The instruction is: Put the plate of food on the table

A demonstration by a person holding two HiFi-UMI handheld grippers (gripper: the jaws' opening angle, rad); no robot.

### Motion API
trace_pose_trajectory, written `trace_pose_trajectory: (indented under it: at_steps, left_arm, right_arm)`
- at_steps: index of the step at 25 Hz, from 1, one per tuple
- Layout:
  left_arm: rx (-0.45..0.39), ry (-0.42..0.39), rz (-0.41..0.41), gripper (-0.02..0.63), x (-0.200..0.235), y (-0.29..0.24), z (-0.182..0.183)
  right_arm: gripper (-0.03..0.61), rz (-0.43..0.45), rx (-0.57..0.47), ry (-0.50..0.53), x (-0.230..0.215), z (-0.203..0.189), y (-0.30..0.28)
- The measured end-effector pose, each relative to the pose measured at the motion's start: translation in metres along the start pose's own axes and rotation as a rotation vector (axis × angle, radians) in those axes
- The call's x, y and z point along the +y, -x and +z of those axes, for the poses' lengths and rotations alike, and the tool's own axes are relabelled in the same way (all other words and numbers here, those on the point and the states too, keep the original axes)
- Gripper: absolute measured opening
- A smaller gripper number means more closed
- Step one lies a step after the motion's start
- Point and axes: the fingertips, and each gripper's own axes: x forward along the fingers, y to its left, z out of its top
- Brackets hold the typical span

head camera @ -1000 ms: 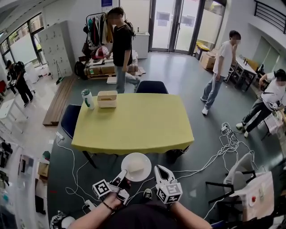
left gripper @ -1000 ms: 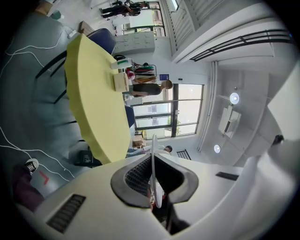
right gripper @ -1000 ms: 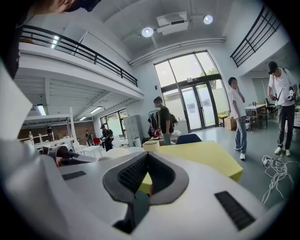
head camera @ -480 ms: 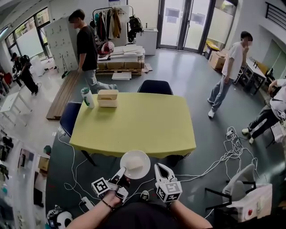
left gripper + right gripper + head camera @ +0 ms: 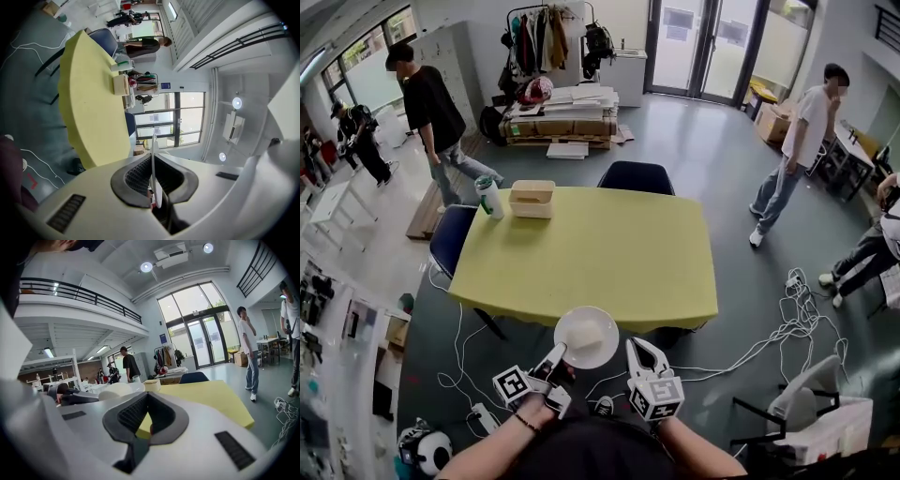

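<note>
The carry is under way, with the left gripper (image 5: 558, 354) pinched tight on the 7 o'clock rim of the plate of food (image 5: 586, 337) at the table's (image 5: 609, 253) 6 o'clock edge and the right gripper (image 5: 639, 347) closed and empty, so the next move likely calls for advancing toward 12 and lowering it level.

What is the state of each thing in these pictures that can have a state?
plate of food: held by its rim, in the air by the near edge of the table, not yet set down.
left hand-held gripper: shut on the rim of the plate of food.
right hand-held gripper: jaws together, nothing between them.
bottle: upright, capped.
box: lid on.
</note>
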Motion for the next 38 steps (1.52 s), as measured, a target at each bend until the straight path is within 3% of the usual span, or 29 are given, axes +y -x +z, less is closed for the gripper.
trace_pose_trajectory:
  at_steps: [15,26,38]
  left_arm:
    - [0.007,0.01,0.0,0.021,0.01,-0.054,0.039]
    - [0.042,0.016,-0.014,0.021,0.004,-0.14,0.113]
    - [0.133,0.031,-0.029,0.021,-0.004,-0.228,0.194]
  right_arm:
    - [0.011,-0.015,-0.001,0.01,-0.027,0.019,-0.048]
    - [0.012,-0.057,-0.018,0.008,-0.056,0.061,-0.141]
    - [0.011,-0.143,-0.022,0.003,-0.069,0.101,-0.237]
